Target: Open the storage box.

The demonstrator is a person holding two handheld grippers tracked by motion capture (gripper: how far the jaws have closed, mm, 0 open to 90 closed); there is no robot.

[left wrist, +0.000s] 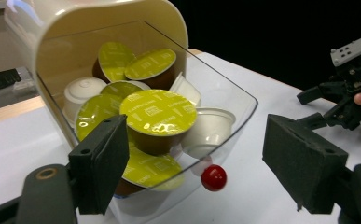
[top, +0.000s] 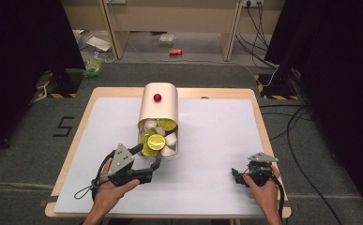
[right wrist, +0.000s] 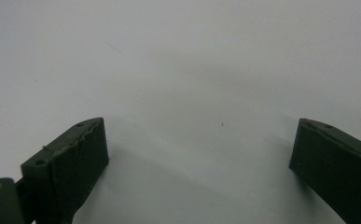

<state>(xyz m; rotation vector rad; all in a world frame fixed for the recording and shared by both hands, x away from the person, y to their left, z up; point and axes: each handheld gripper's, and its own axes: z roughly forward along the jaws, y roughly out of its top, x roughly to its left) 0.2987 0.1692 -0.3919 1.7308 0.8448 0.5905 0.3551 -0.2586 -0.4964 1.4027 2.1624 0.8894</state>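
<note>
Dispenser: cream capsule holder [top: 158, 108] lying near the table's middle, its clear drawer [left wrist: 225, 105] pulled out toward the near edge and facing the left gripper [top: 147, 161].
Contents: coffee capsules heaped in the drawer, yellow-green foil lids [left wrist: 158, 110] mixed with white cup bottoms [left wrist: 211, 123]; probably light and loose, likely to shift or spill if tipped.
Drawer wall: thin clear plastic, judged stiff but slick and somewhat brittle.
Hold point: small red knob [left wrist: 213, 178] on the drawer front looks the natural grip; round and smooth, so a centred pinch seems needed.
Left tool: jaws standing wide, straddling the drawer front, pads not pressing on anything.
Right tool: right gripper [top: 238, 176] resting near the table's right edge, well apart from the holder, jaws wide with bare sheet between them.
Surface: pale grey sheet [top: 216, 140] over a wooden tabletop [top: 83, 119]; smooth, so the holder may slide when pulled.
Room: grey carpet, trailing cables [top: 291, 126], red can [top: 175, 52] on the floor beyond.
</note>
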